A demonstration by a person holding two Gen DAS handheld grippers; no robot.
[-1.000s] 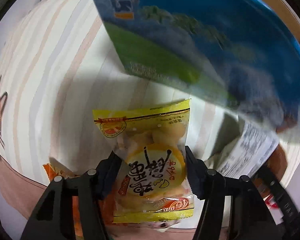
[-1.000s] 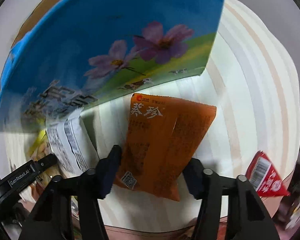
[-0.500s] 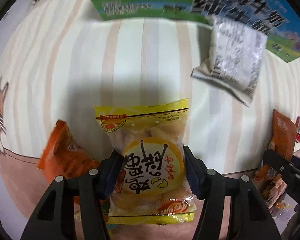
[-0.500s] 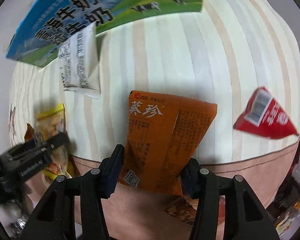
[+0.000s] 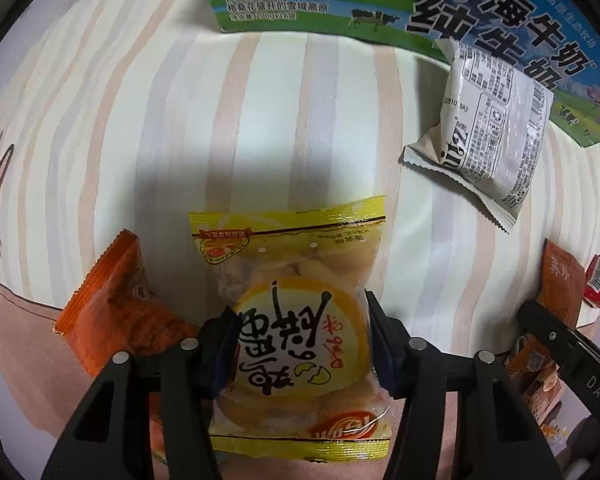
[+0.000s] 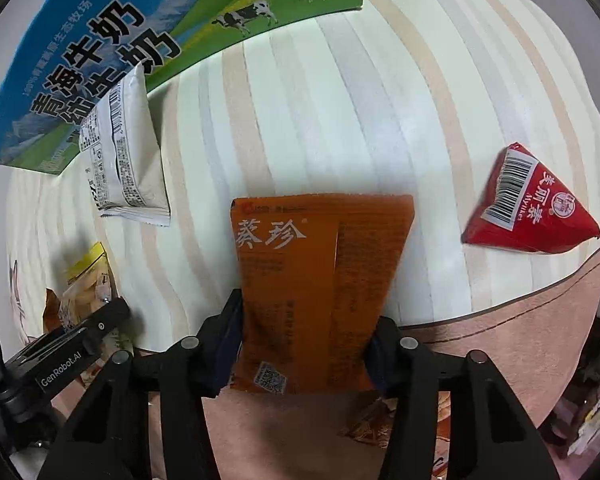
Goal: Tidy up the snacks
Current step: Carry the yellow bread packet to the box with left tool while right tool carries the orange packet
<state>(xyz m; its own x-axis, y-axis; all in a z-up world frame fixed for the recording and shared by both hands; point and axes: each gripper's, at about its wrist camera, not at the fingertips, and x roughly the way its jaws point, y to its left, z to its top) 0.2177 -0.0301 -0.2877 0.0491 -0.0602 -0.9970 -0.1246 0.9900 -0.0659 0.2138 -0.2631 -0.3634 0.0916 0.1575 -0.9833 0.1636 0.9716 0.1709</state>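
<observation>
Both wrist cameras look straight down, close; sharing the milk carton (image 5: 460, 12) (image 6: 100, 48).

The cloth (image 5: 148, 120) bears cream, beige and grey stripes with a pink border. At six o'clock, a yellow packet (image 5: 296, 320); at eleven, a blue-green carton (image 6: 100, 60) with cows. An orange pouch (image 6: 316, 280), a red triangle (image 6: 528, 208) at three.

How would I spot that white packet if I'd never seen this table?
Find the big blue and green milk carton lying on the striped tablecloth. The white snack packet leans against its lower edge. It is the only pale wrapper, covered in black print; the others are yellow, orange or red.
</observation>
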